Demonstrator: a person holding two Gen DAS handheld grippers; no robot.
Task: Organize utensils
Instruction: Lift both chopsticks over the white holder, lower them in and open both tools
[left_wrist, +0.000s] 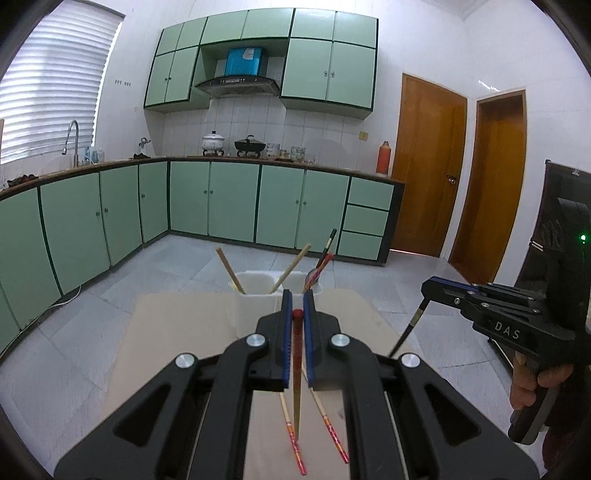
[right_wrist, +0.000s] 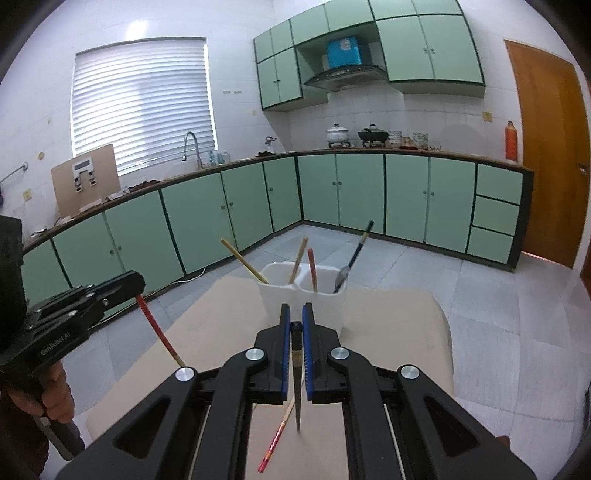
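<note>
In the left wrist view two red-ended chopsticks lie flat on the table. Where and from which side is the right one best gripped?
Grip the right chopstick near mid-shaft, coming straight down from above, fingers across its length. It lies flat, thin, apart from the left chopstick, so both sides seem free. The left tool must first release its red-topped chopstick.

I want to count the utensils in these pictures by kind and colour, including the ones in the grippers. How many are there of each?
Plain wooden chopsticks: 2
Red-ended chopsticks: 4
Black chopstick: 1
Black-handled spoon: 1
Total: 8
</note>
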